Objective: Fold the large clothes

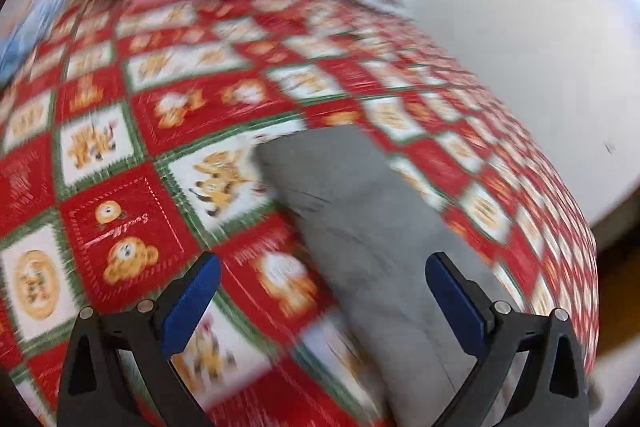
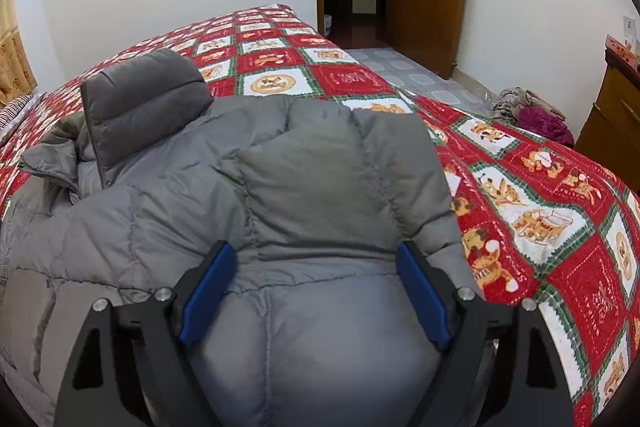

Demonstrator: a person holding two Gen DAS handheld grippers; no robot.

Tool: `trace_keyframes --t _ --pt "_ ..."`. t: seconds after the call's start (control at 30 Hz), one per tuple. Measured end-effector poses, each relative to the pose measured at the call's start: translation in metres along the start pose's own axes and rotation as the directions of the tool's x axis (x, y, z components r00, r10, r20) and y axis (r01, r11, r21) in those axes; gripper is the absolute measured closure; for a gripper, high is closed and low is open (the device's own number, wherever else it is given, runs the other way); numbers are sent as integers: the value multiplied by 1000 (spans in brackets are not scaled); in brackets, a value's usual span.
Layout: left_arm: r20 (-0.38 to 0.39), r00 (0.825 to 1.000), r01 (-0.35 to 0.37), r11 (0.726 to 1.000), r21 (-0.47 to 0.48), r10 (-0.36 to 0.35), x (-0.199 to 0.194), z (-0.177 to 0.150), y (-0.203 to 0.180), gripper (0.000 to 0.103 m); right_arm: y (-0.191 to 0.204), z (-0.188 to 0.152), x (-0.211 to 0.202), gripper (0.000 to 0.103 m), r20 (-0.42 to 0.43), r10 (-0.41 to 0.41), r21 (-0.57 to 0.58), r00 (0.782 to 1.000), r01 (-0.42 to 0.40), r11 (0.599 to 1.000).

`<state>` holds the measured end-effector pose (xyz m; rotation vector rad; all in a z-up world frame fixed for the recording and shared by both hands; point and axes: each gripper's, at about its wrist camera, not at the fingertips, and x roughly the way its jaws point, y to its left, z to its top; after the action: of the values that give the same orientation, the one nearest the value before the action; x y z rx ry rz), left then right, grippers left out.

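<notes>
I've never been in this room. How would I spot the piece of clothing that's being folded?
Find the big bed covered by a red, white and green patchwork quilt printed with cartoon animals. Spread across its near end lies a puffy grey quilted down jacket, with a darker grey padded hood sticking up at the left. It is the only plain, bulky grey thing on that busy pattern.
</notes>
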<state>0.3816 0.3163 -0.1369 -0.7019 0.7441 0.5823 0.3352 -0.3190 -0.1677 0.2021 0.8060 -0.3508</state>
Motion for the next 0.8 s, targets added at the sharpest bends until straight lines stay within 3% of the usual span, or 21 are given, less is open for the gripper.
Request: trace_keyframes --t 0.13,0.2,0.3,0.37,0.43,0.5,0.53,0.57,0.67,0.8 --pt "-86 996 -11 999 -45 7 40 7 5 1 3 -1 1 16 -7 -14 -15 1000 14 1000" --pt "-57 998 -38 999 -4 38 43 3 -4 1 3 -1 2 15 -9 -16 -18 1000 16 1000" --pt "-38 999 6 999 35 -4 47 -1 -14 1 4 -1 3 15 -12 -19 -21 1000 19 1000" --pt "-19 1000 9 999 52 -8 50 1 -11 12 4 -1 3 15 -13 -20 -23 1000 20 1000" --pt "19 1000 -2 997 77 1 49 0 -13 57 4 -1 3 15 -12 -20 -22 1000 20 1000" --pt "18 1000 23 996 85 -25 48 0 -9 71 5 -1 3 15 -12 -20 -22 1000 20 1000" --pt "14 999 45 995 92 -47 47 2 -9 92 5 -1 3 15 -12 -20 -22 1000 19 1000" --pt "-4 994 110 989 96 -110 46 4 -8 99 5 -1 3 15 -12 -19 -21 1000 19 1000" --pt "53 987 140 978 152 -149 21 6 -21 99 5 -1 3 15 -12 -19 -20 1000 18 1000" --pt "153 944 232 917 324 -292 -47 -5 -73 99 3 -1 3 15 -13 -10 -10 1000 9 1000"
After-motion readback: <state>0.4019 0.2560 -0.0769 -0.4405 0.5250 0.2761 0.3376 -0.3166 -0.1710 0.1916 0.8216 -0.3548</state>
